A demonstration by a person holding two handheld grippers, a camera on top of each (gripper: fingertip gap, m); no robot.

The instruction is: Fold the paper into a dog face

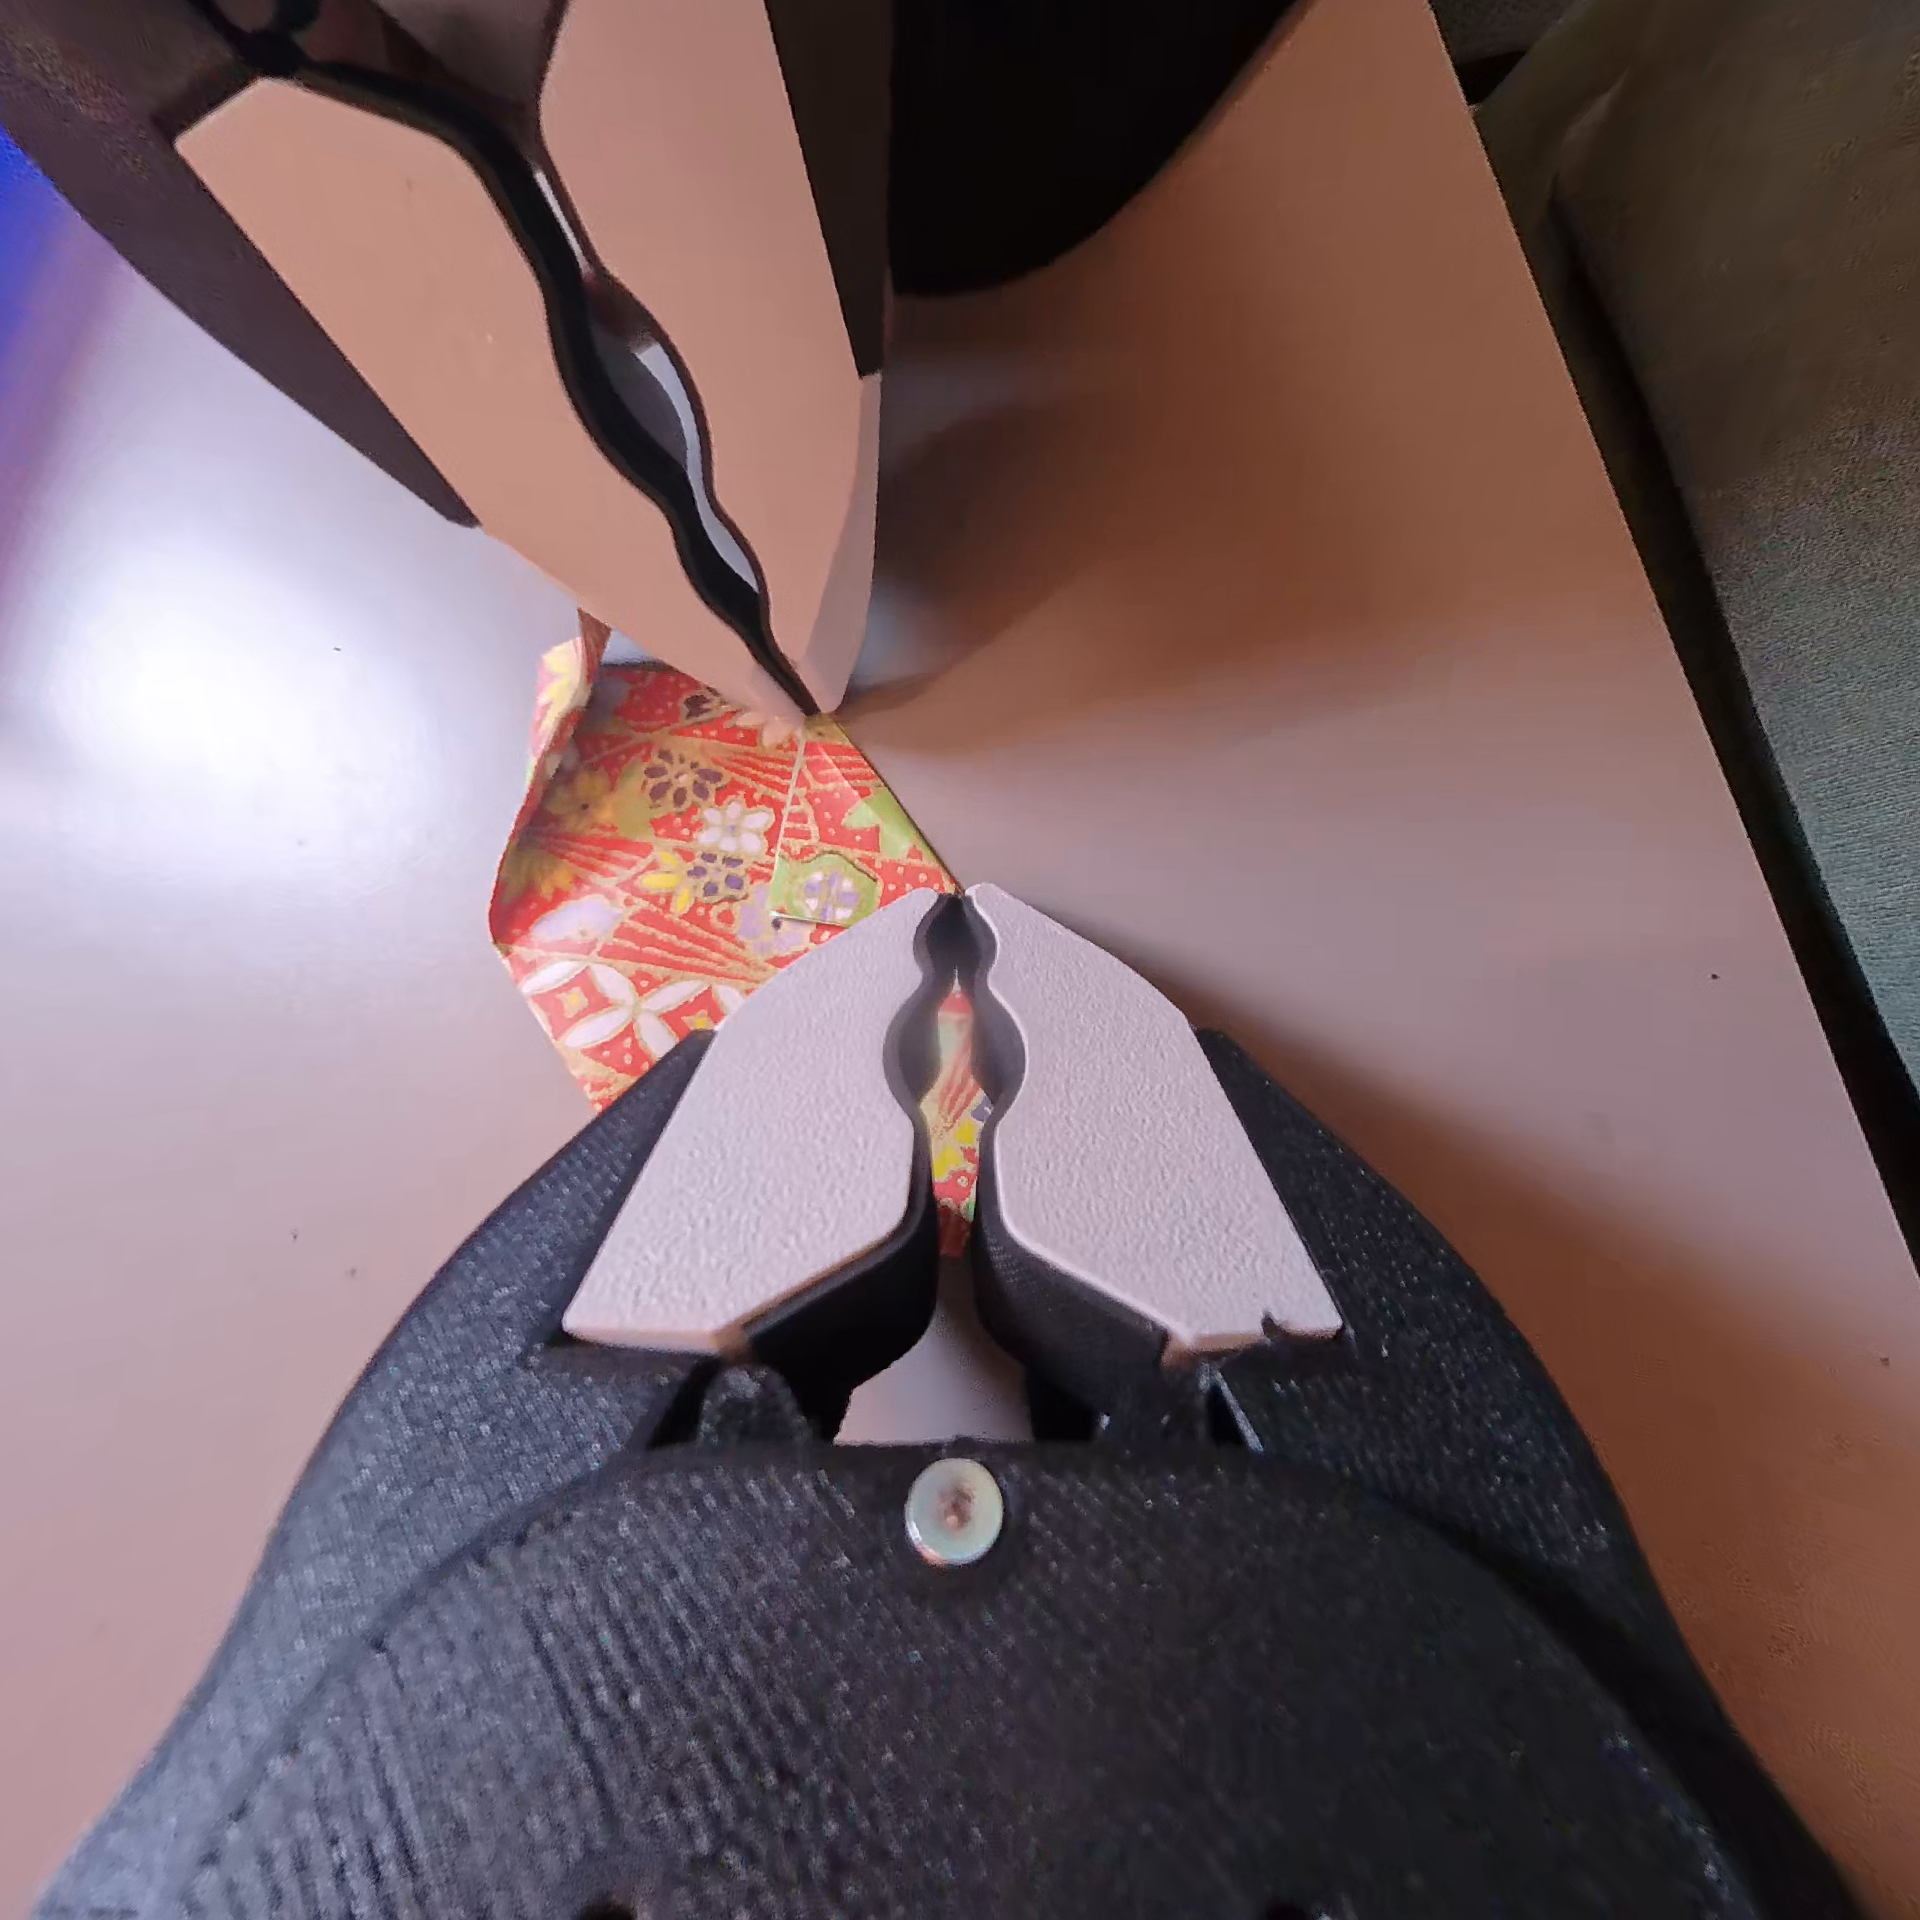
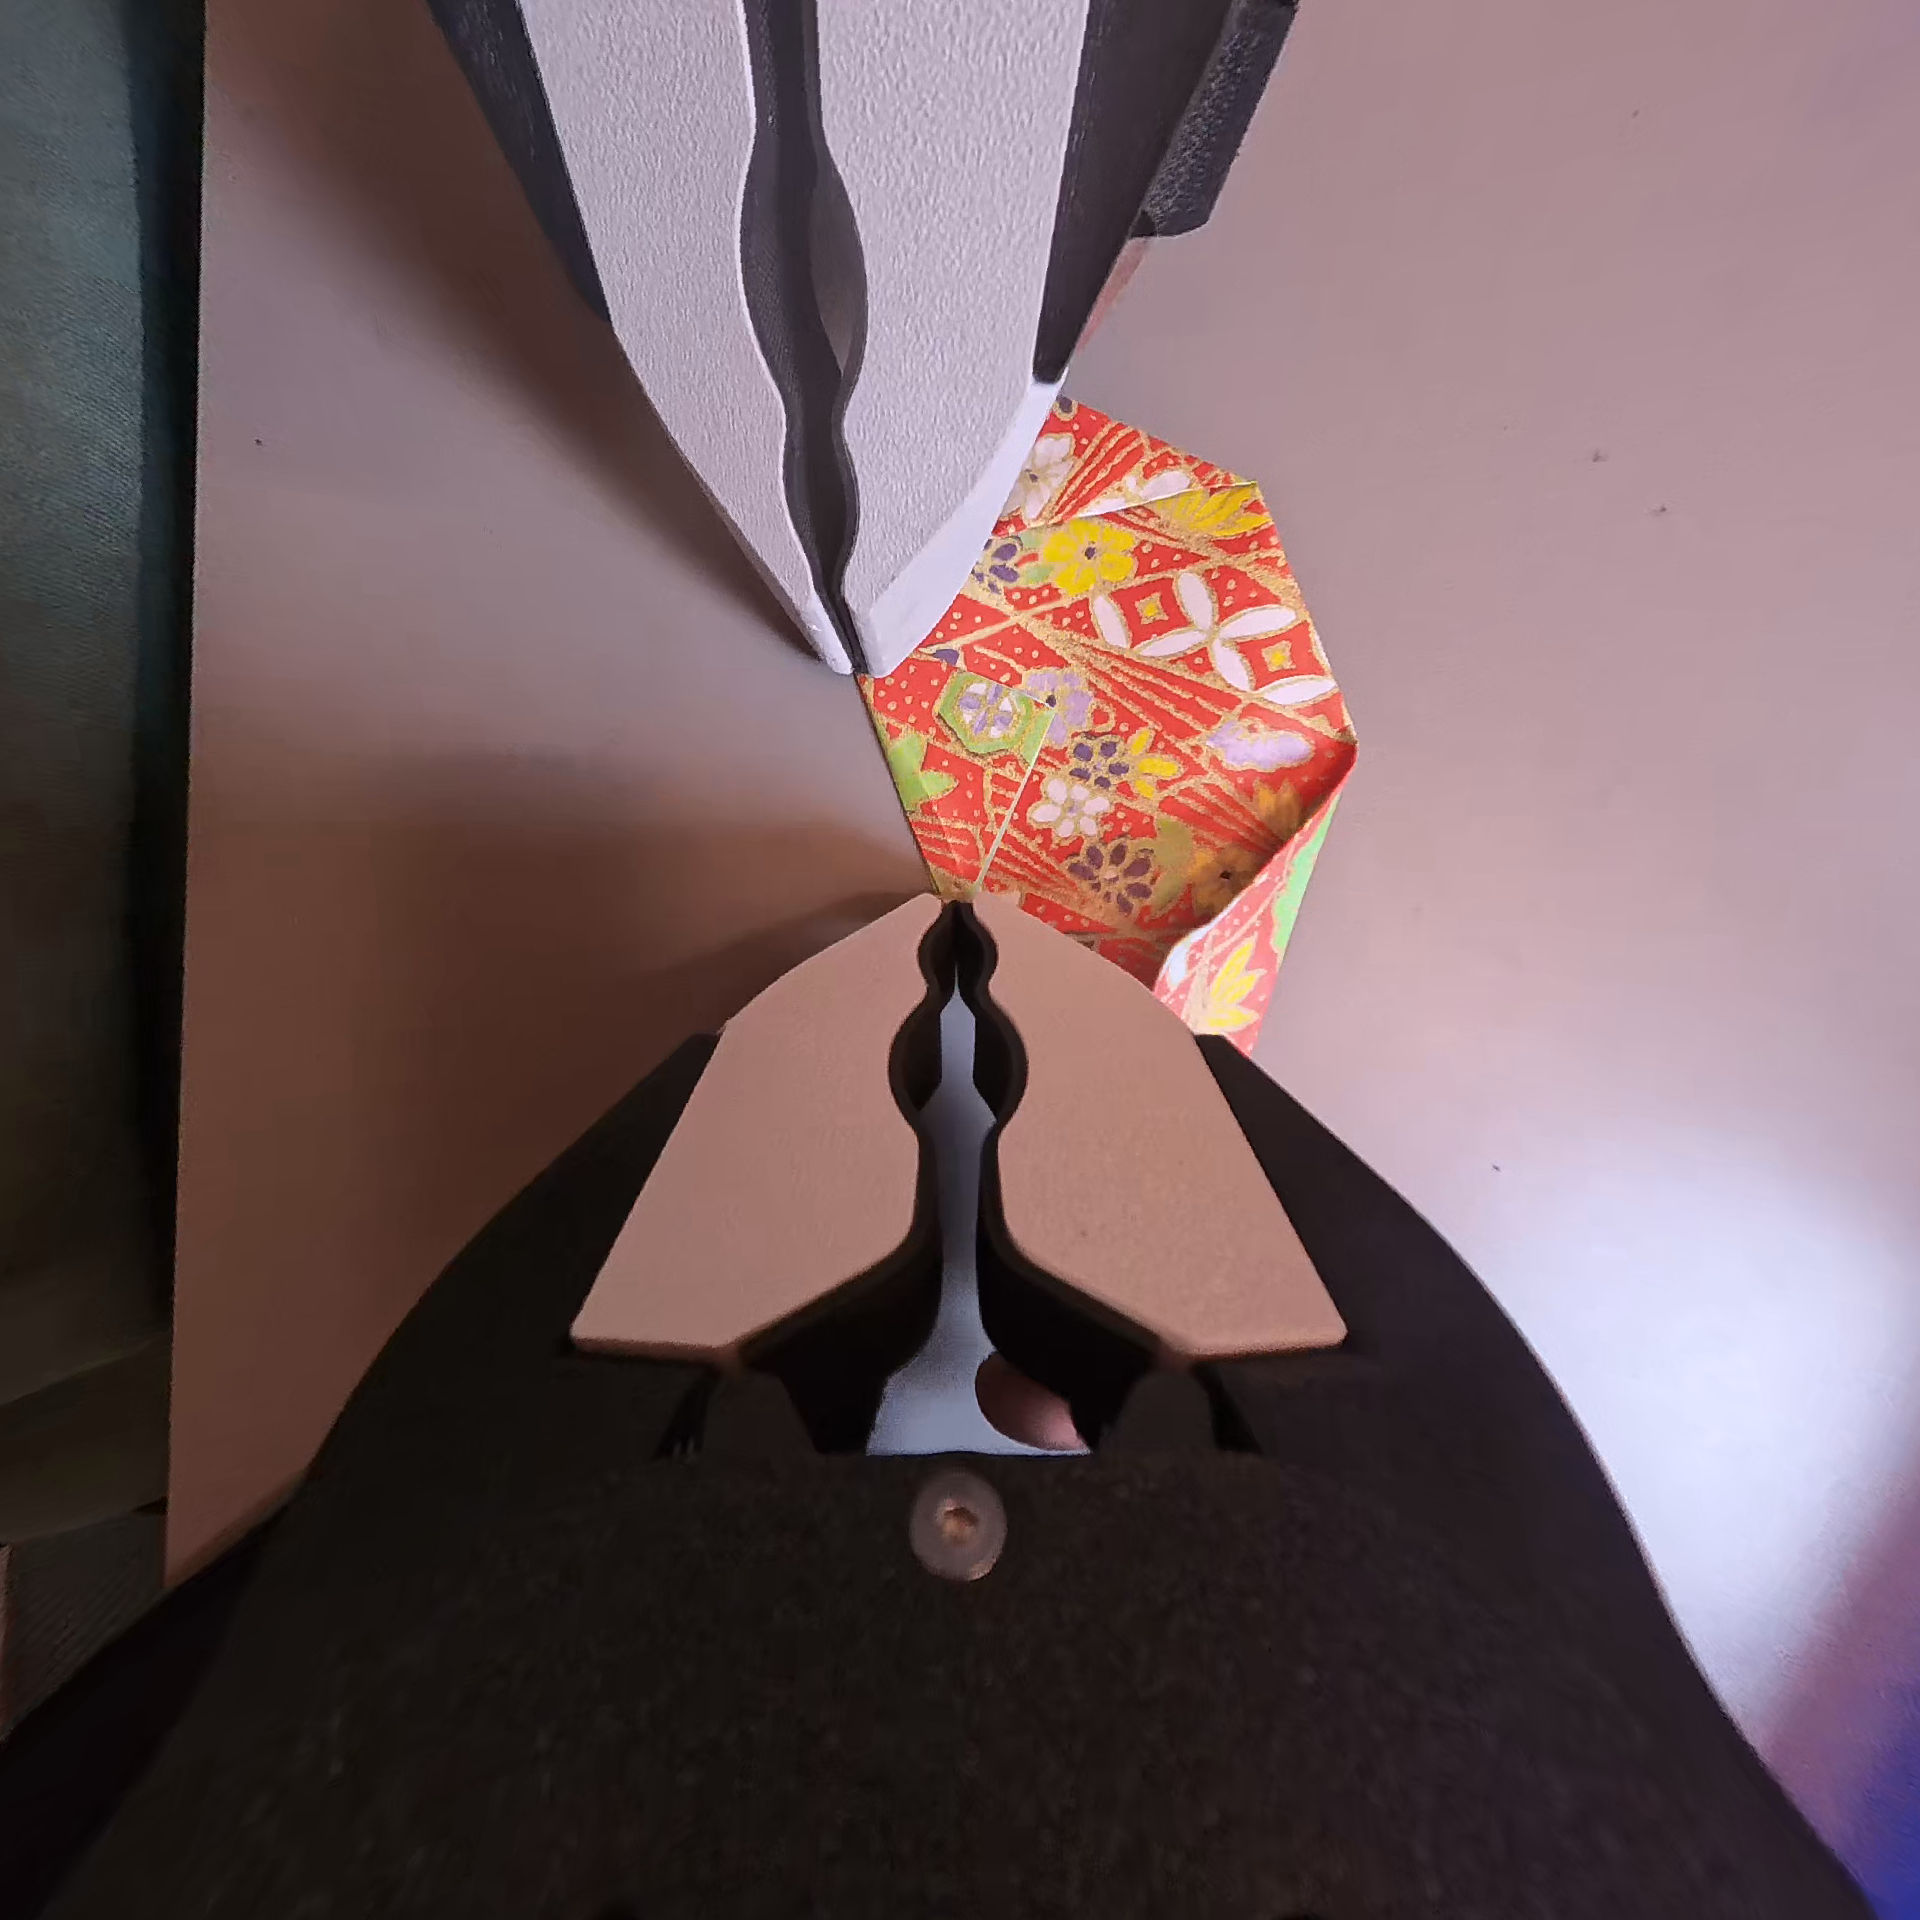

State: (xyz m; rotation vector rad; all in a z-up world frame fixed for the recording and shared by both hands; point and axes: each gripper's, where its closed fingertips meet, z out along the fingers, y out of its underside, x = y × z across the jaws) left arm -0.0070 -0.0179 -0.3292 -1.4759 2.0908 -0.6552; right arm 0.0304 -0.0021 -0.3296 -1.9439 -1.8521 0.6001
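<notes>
The left gripper (image 1: 954,906) has its fingers closed tip to tip, pressing down on one corner of the paper (image 1: 665,883), which shows through the gap between them. The right gripper (image 2: 954,909) is likewise closed at the tips, touching the paper's opposite corner; whether it pinches the sheet cannot be told. The folded, red floral paper (image 2: 1122,727) lies on the table (image 1: 1299,831) between both grippers, one flap raised.

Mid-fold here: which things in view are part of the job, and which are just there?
Job:
patterned paper, partly folded
left gripper, shut, at one corner
right gripper, shut, at another corner

Just there:
table
green-grey cloth past the table edge
</notes>
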